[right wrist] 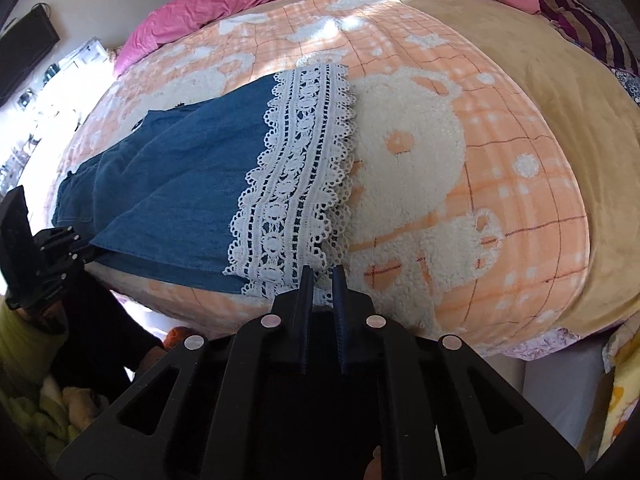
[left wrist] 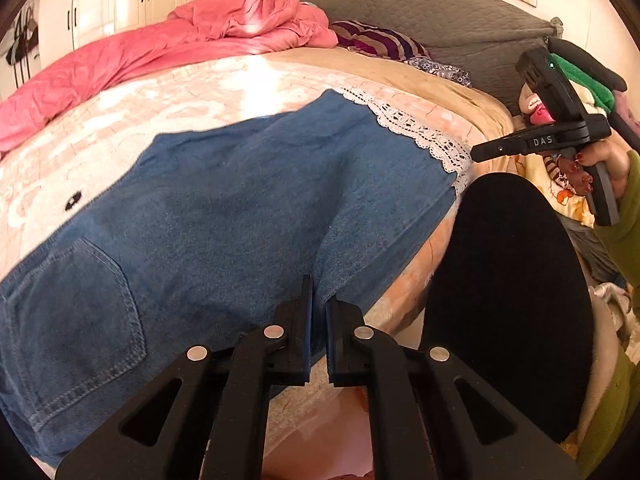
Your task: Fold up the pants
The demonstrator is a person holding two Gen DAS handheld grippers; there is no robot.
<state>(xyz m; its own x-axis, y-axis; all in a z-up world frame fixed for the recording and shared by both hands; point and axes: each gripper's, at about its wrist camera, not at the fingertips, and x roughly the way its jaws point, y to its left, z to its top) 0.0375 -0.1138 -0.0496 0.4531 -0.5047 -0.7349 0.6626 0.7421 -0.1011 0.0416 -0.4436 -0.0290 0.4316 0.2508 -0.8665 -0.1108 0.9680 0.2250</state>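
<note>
Denim pants [left wrist: 240, 200] lie flat along the near edge of the bed [right wrist: 520, 200], the left gripper [left wrist: 318, 304] pinching their near edge and the right gripper [right wrist: 320, 280] the lace hem [right wrist: 296, 168], probably to lift both for folding.

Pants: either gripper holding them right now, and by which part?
Both. The left gripper is shut on the pants at their near denim edge, mid-length. The right gripper is shut on the lace hem at its near corner.

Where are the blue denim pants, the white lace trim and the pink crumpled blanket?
blue denim pants [left wrist: 224, 208]: left wrist view, middle of the leg.
white lace trim [right wrist: 296, 172]: right wrist view, centre band.
pink crumpled blanket [left wrist: 240, 16]: left wrist view, bunched top.
</note>
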